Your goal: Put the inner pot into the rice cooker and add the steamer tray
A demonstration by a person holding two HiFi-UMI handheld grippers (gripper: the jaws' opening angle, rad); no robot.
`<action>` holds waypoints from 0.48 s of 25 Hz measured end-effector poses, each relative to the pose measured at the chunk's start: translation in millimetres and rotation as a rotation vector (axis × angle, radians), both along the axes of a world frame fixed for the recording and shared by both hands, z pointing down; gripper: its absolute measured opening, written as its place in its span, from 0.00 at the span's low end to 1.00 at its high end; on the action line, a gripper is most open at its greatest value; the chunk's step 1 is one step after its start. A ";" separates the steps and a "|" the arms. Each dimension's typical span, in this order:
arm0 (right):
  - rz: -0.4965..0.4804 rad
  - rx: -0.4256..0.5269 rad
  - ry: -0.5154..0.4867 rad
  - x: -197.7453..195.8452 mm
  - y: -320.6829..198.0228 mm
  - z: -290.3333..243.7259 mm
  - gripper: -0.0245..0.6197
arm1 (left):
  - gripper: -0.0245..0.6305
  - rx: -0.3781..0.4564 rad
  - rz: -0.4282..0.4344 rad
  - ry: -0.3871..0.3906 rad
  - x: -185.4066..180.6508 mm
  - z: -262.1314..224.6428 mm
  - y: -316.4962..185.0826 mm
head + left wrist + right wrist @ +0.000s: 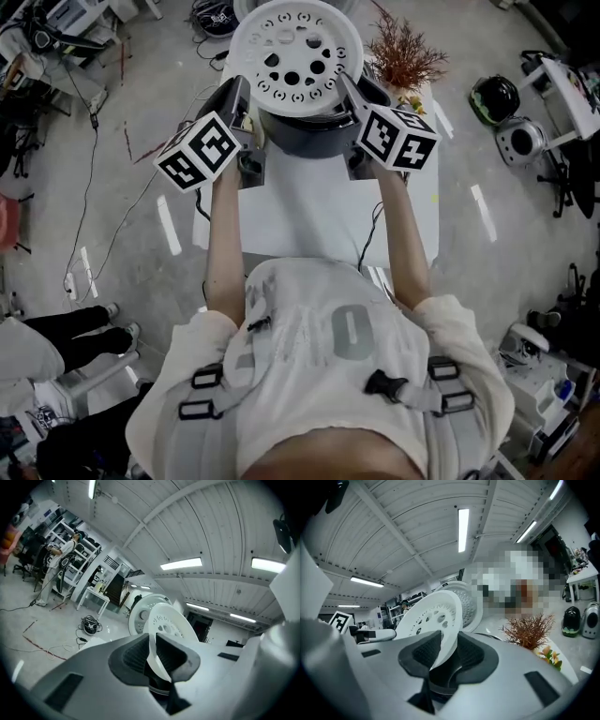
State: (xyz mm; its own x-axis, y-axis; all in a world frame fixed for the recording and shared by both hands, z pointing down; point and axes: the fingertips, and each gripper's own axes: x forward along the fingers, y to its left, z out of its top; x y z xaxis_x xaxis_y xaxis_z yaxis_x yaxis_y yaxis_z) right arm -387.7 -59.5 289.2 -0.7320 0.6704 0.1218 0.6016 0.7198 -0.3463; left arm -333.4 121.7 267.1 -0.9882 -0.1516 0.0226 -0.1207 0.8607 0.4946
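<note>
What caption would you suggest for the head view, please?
Left gripper and right gripper hold the steamer tray by its rim over the rice cooker.

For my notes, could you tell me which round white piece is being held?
The steamer tray, the nearer disc with big holes, its rim in the left hand-held gripper and the right hand-held gripper; the lid stands open behind it.

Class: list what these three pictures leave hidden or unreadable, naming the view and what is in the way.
Inside of the rice cooker, head view: the steamer tray covers it, so whether the inner pot is in cannot be told.
Room behind the dried plant, right gripper view: blurred patch.
Contents of shelves, left gripper view: too small.
</note>
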 end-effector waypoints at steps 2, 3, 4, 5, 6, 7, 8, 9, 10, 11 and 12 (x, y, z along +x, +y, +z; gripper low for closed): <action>0.021 0.011 0.014 -9.3 -5.7 5.2 0.21 | 0.11 -0.034 0.018 0.012 -13.6 1.6 -5.8; 0.033 0.015 0.023 -13.0 -8.8 9.1 0.22 | 0.11 -0.050 0.027 0.021 -19.5 4.3 -8.5; 0.045 0.020 0.034 -16.4 -12.4 13.8 0.22 | 0.11 -0.066 0.036 0.033 -25.0 8.4 -11.6; 0.057 0.025 0.047 -19.6 -16.0 19.1 0.22 | 0.11 -0.083 0.043 0.048 -30.1 13.6 -14.8; 0.067 0.031 0.061 -22.7 -18.9 24.4 0.22 | 0.11 -0.101 0.049 0.065 -34.9 19.3 -17.4; 0.074 0.037 0.074 -25.6 -20.7 29.5 0.22 | 0.11 -0.117 0.052 0.083 -39.3 25.2 -19.1; 0.077 0.044 0.087 -28.3 -21.6 34.3 0.22 | 0.12 -0.133 0.054 0.101 -43.4 30.8 -20.3; 0.078 0.054 0.099 -30.3 -22.3 39.2 0.22 | 0.12 -0.147 0.056 0.118 -47.1 36.2 -21.5; 0.080 0.066 0.111 -31.4 -23.5 44.2 0.23 | 0.12 -0.158 0.059 0.135 -50.0 41.6 -23.0; 0.083 0.079 0.123 -31.7 -25.4 49.3 0.23 | 0.12 -0.166 0.063 0.150 -52.1 47.0 -24.8; 0.086 0.092 0.133 -31.9 -27.5 54.1 0.23 | 0.12 -0.171 0.064 0.163 -53.9 51.9 -26.3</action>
